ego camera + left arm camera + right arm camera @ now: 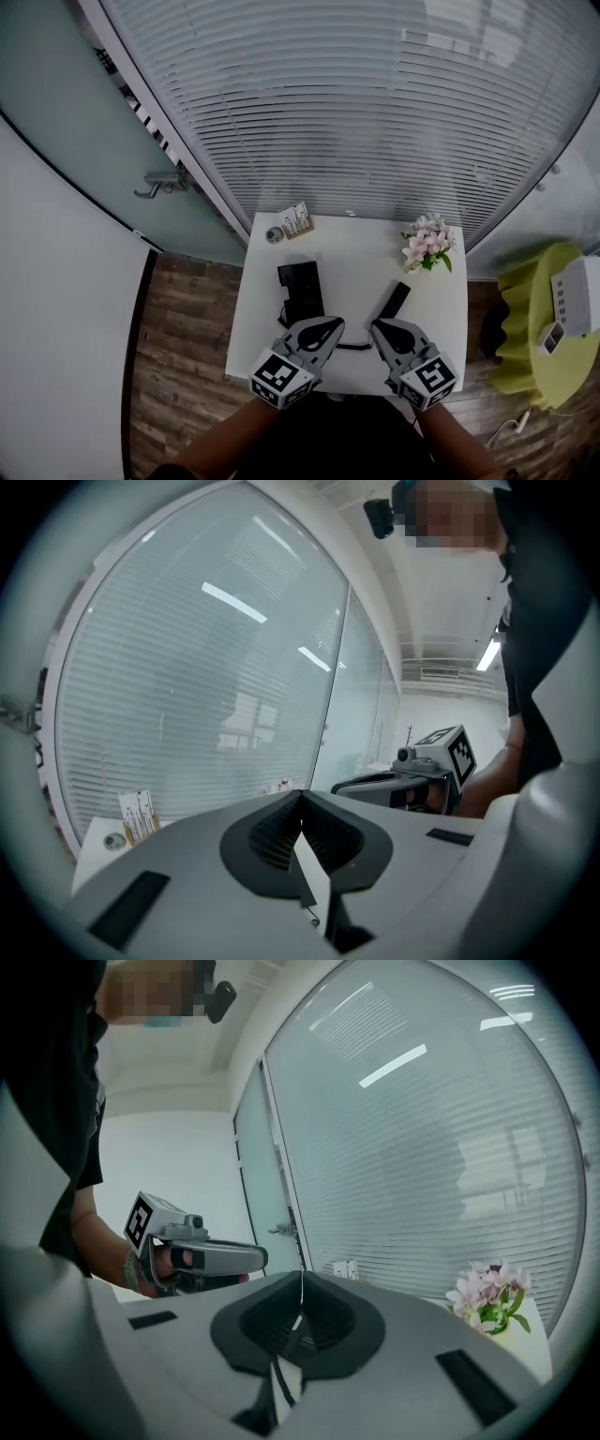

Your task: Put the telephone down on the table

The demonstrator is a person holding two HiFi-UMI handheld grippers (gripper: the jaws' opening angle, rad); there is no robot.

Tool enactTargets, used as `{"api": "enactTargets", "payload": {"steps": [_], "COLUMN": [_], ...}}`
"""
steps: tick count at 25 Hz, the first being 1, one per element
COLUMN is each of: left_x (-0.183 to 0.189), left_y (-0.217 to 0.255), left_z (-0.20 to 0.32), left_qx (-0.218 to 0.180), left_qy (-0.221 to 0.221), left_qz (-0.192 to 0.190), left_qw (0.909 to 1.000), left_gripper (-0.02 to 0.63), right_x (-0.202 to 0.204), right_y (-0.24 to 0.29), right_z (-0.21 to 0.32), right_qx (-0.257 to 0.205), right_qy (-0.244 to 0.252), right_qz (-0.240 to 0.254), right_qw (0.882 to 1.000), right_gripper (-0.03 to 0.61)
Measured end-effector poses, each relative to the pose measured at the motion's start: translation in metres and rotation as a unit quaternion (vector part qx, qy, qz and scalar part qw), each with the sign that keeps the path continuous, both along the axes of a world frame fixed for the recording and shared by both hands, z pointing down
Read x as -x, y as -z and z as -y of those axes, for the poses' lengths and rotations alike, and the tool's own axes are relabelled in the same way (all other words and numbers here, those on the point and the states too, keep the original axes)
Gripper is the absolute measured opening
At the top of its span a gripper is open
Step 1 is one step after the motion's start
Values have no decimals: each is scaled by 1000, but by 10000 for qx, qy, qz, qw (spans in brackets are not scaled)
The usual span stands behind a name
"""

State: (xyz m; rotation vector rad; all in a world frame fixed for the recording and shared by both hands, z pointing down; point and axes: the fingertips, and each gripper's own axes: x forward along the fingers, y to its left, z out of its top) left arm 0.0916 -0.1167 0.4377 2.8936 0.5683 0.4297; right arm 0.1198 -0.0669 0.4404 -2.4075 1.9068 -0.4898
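On the white table [356,246] the black telephone base [299,287] lies left of centre. Its black handset [395,300] lies flat to the right, and a dark cord runs between them near the front edge. My left gripper [335,324] hovers just in front of the base with its jaws shut and empty. My right gripper [378,329] sits beside it, just in front of the handset's near end, also shut on nothing. In the left gripper view the left gripper's [300,795] pads meet, and in the right gripper view the right gripper's [302,1275] pads meet too.
A pot of pink flowers [428,243] stands at the table's back right. A card holder [297,221] and a small round object [274,235] are at the back left. Window blinds [375,103] rise behind. A yellow-green stool [546,328] holding a white device is to the right.
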Motion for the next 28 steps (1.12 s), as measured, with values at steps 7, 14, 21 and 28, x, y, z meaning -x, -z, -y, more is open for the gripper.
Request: {"api": "enactTargets", "payload": {"steps": [7, 14, 21, 28], "left_x": [6, 8, 4, 4], "left_y": [45, 75, 78, 78], "left_z": [-3, -5, -5, -5], "left_qx": [-260, -117, -152, -150], "left_qy": [-40, 8, 80, 95], "left_qz": [-539, -954, -1074, -1108], "left_qw": [9982, 9954, 9941, 9937], "left_gripper": [9, 9, 9, 9], "right_x": [16, 19, 19, 20], "right_y": [55, 88, 92, 88], "right_z": [12, 13, 17, 14], "right_qx": [-417, -624, -624, -553], "right_qy": [183, 127, 224, 170], "right_qz": [-428, -860, -1031, -1007], "right_qw": [9980, 9943, 9925, 9932], "right_gripper": [23, 23, 21, 21]}}
